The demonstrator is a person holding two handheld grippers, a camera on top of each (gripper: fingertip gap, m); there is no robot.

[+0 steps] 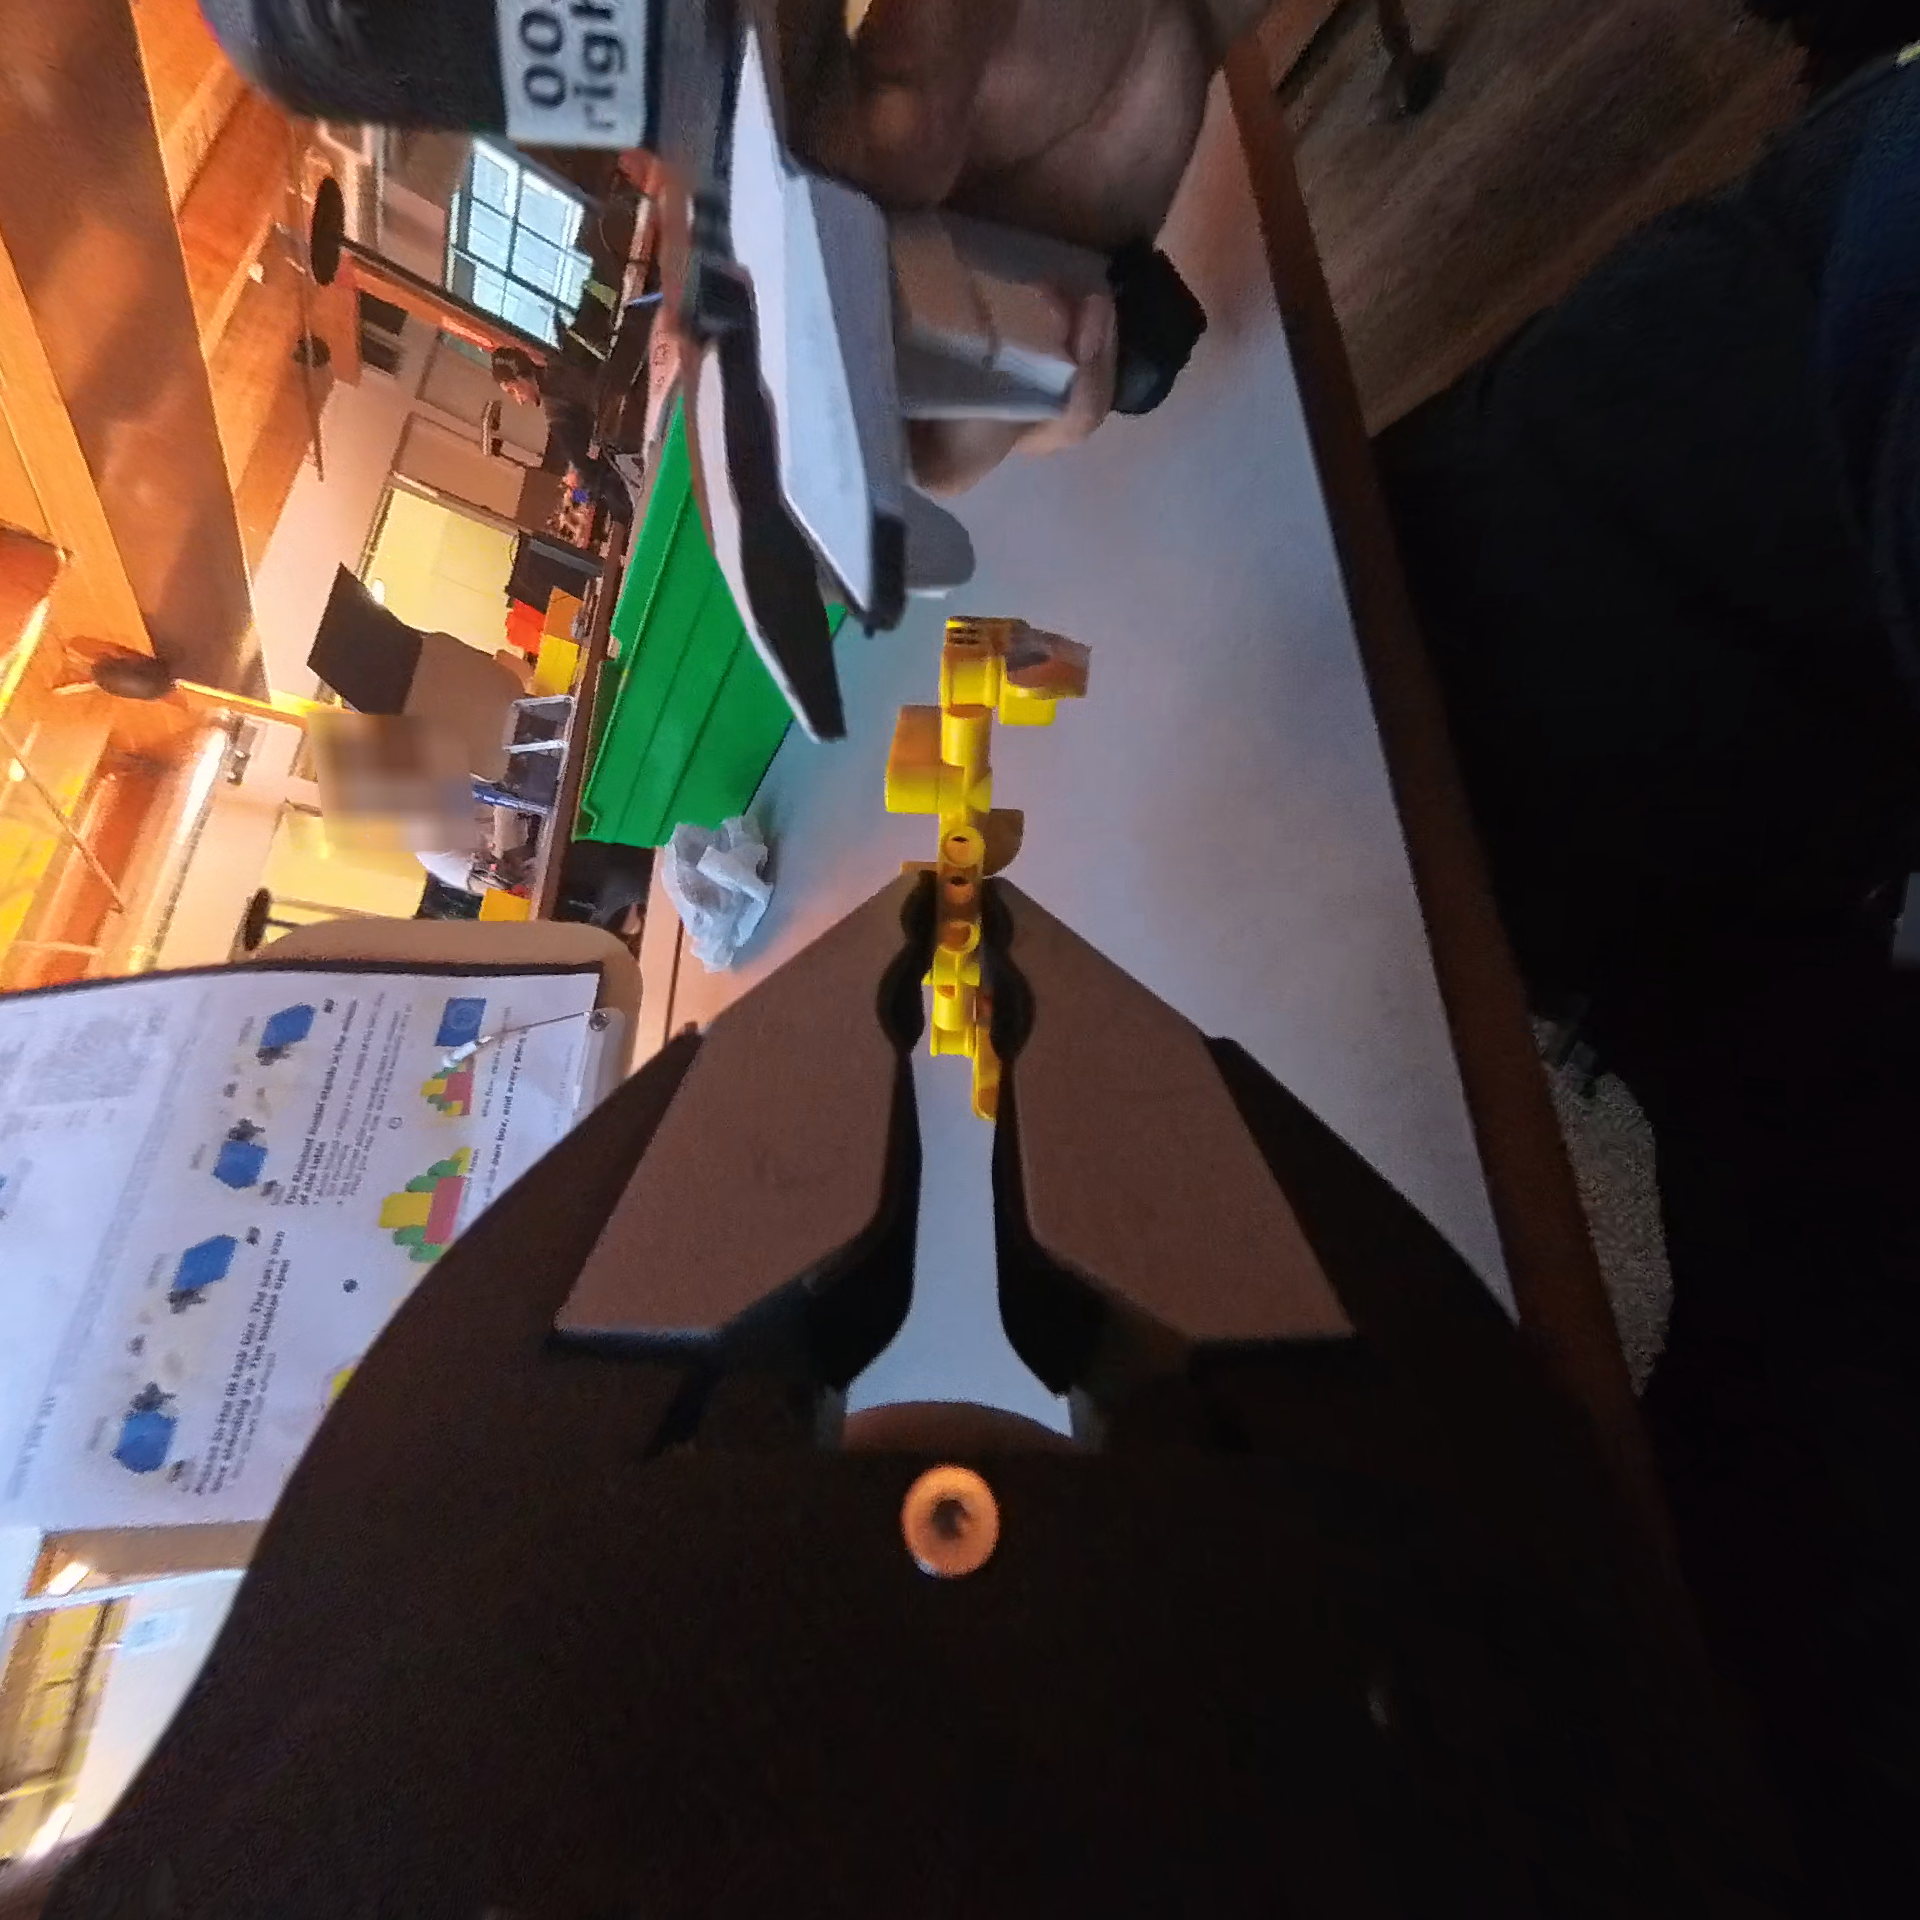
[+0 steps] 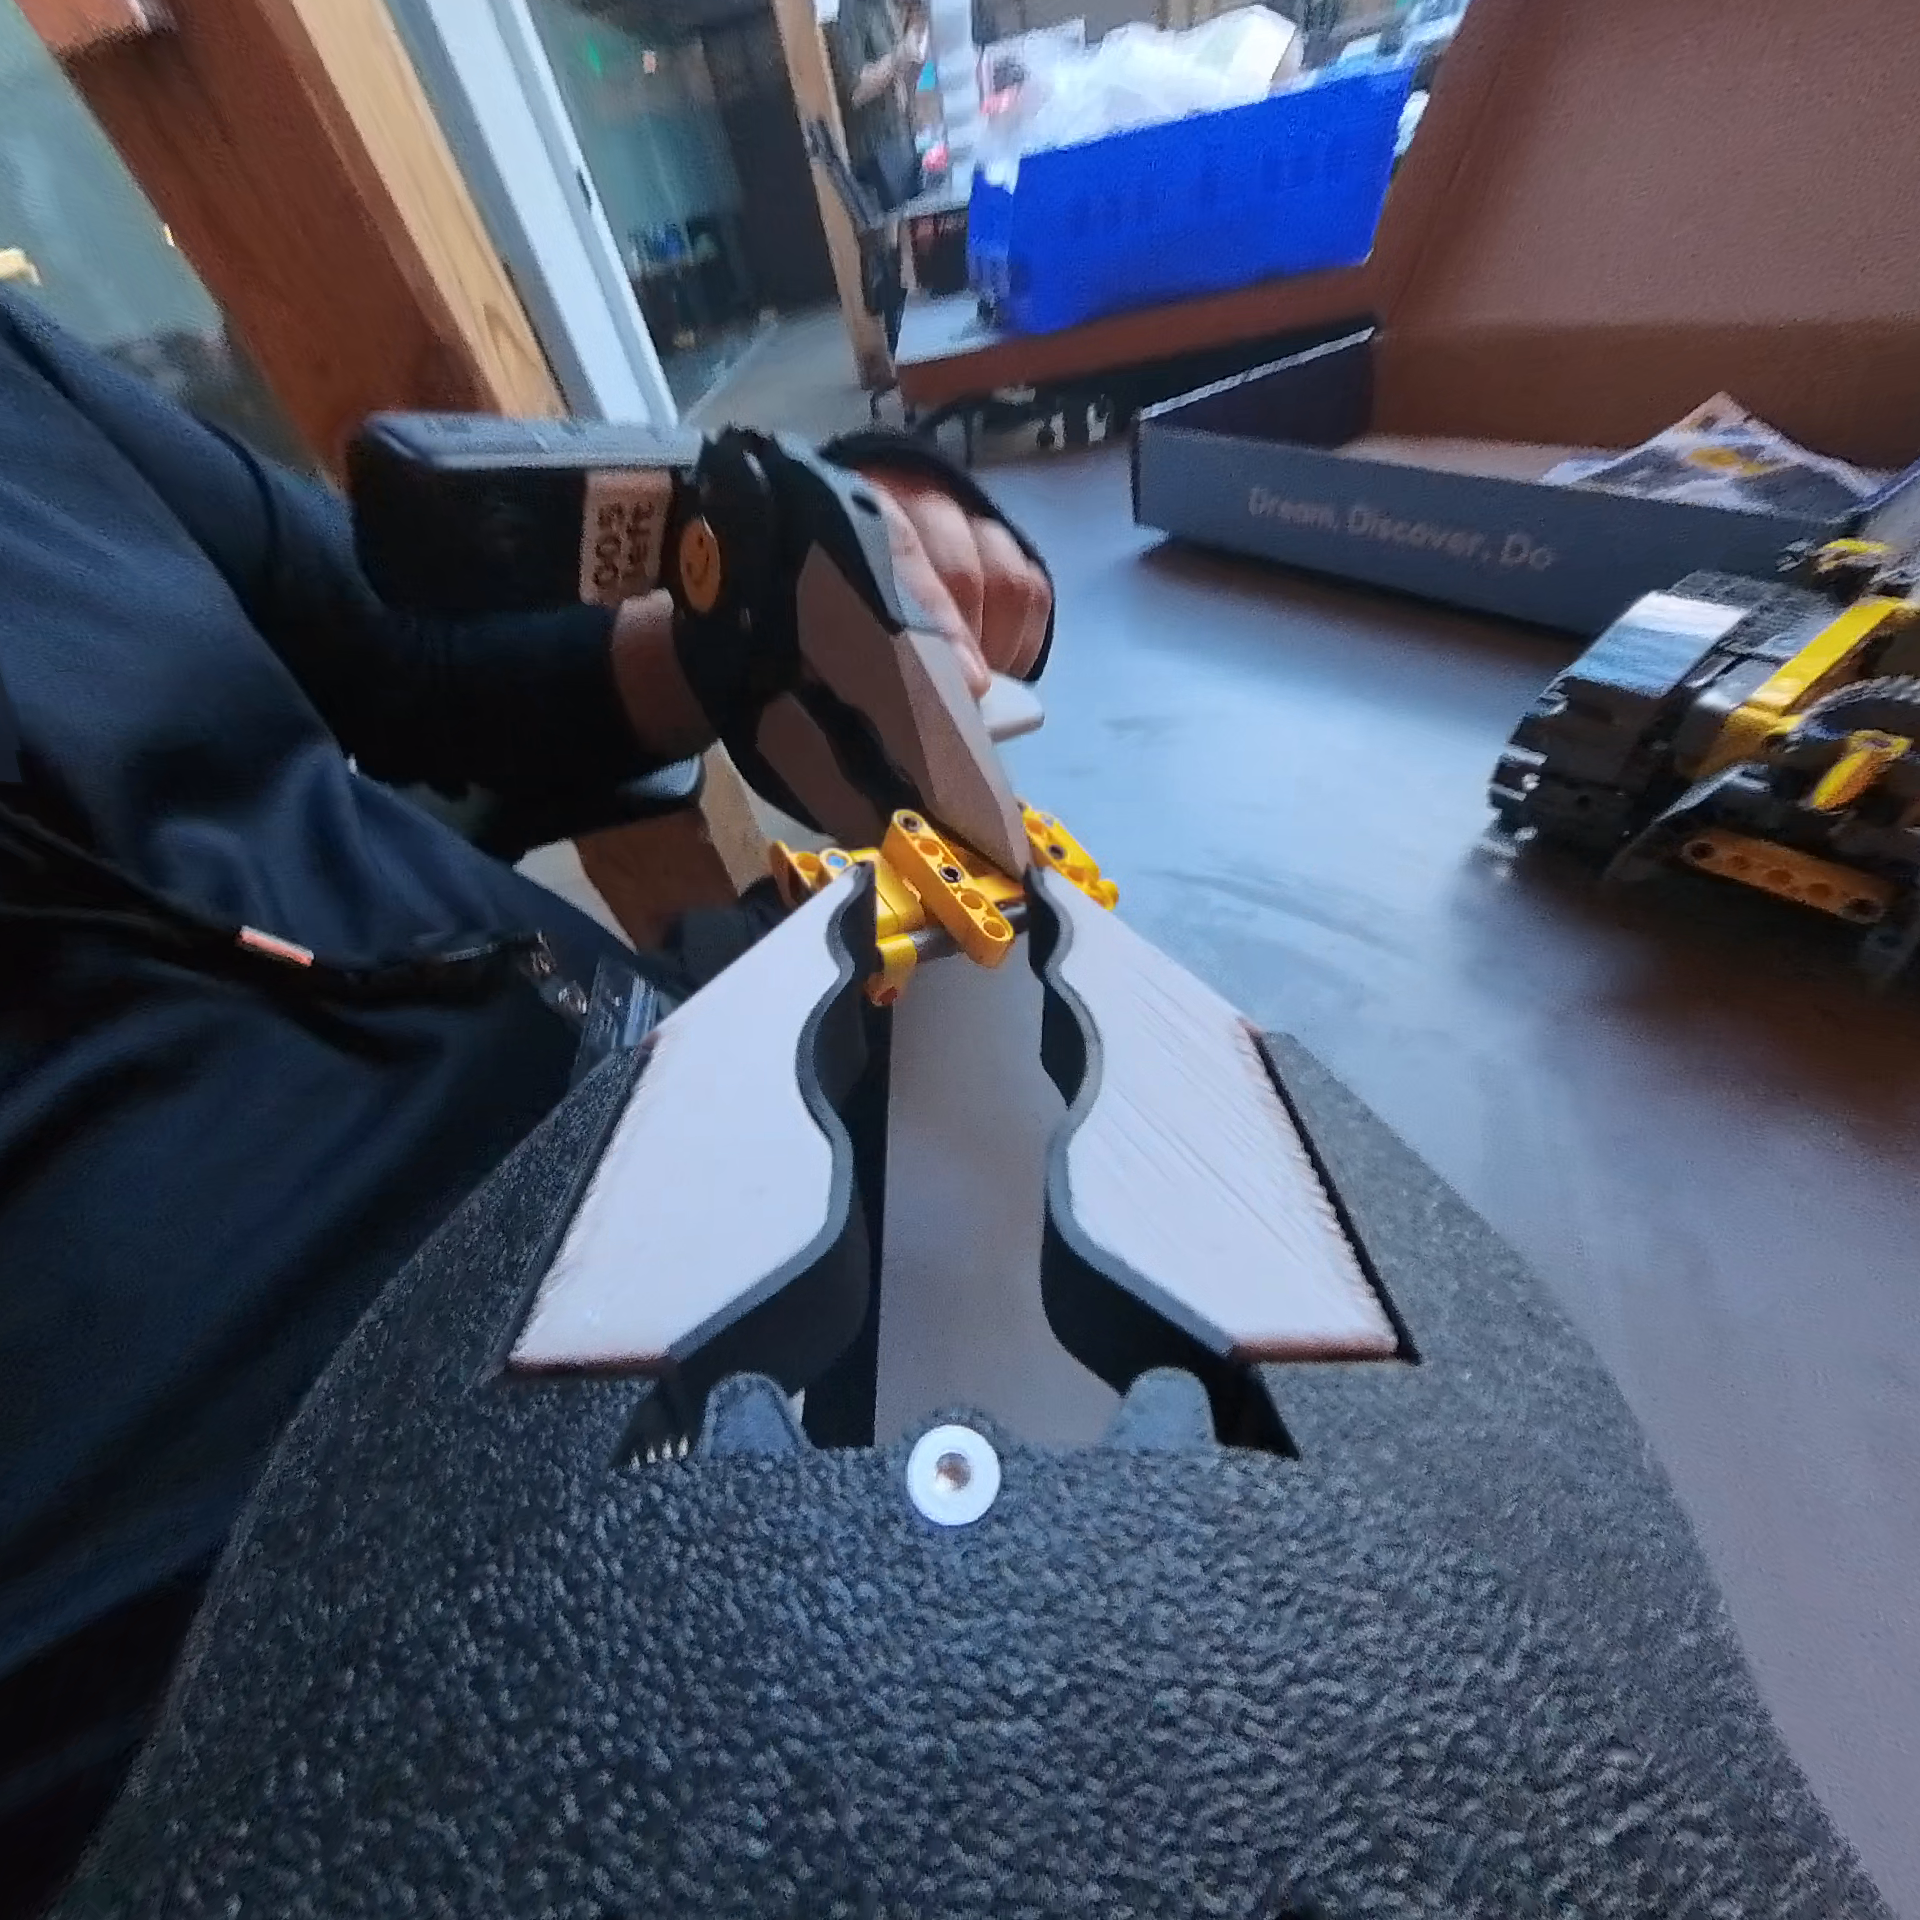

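The left tongs (image 1: 956,914) pinched the yellow brick assembly (image 1: 961,790) above the table (image 1: 1195,831). The right tongs (image 2: 945,883), spread, flanked that assembly's beam. Beyond it stood a green bin (image 1: 686,675). Pinched near one end only, the assembly might twist or snap apart under a push.

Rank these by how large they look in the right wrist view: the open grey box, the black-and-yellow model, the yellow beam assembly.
1. Open grey box.
2. Black-and-yellow model, partly cut off by the frame.
3. Yellow beam assembly, partly hidden by both grippers.
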